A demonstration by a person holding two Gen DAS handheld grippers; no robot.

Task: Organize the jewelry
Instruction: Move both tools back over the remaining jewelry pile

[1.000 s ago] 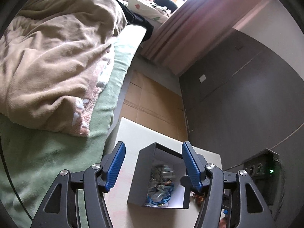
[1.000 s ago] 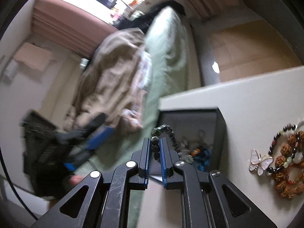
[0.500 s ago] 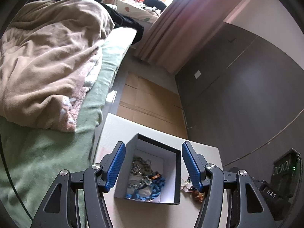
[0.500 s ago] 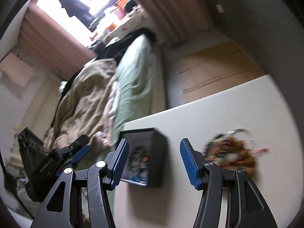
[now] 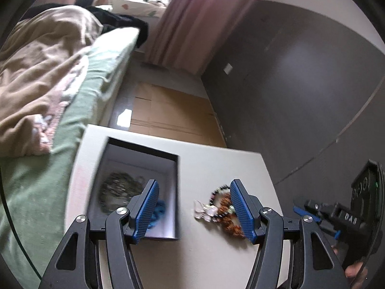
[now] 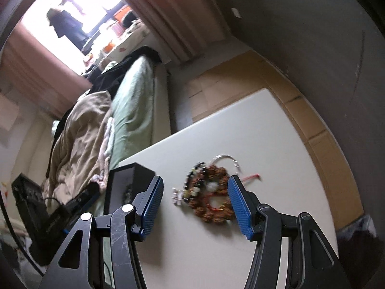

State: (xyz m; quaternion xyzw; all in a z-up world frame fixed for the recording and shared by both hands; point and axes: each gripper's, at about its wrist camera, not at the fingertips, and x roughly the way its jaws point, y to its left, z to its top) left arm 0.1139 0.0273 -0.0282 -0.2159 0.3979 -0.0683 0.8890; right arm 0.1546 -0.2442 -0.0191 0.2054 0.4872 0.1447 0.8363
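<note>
A dark open box (image 5: 176, 180) with a white lining stands at the left of the white table (image 5: 216, 163). Dark beads (image 5: 120, 190) and blue beads (image 5: 160, 210) lie inside it. To its right a pile of brown and black bead bracelets (image 5: 222, 204) with a clear butterfly charm (image 5: 203, 212) rests on the table. My left gripper (image 5: 195, 209) hovers open between box and pile, holding nothing. In the right wrist view my right gripper (image 6: 195, 207) is open and empty above the same pile (image 6: 209, 192), with the box (image 6: 134, 171) to its left.
A bed with a green sheet (image 5: 79, 101) and a beige blanket (image 5: 36, 67) runs along the table's left side. Brown cardboard (image 5: 168, 113) covers the floor beyond the table. A dark wall (image 5: 300, 96) stands on the right. A silver bangle (image 6: 226, 159) lies behind the pile.
My right gripper, shut on a dark bead bracelet over the box a second ago, has opened without it and swung right over the pile. My left gripper moved right off the box.
</note>
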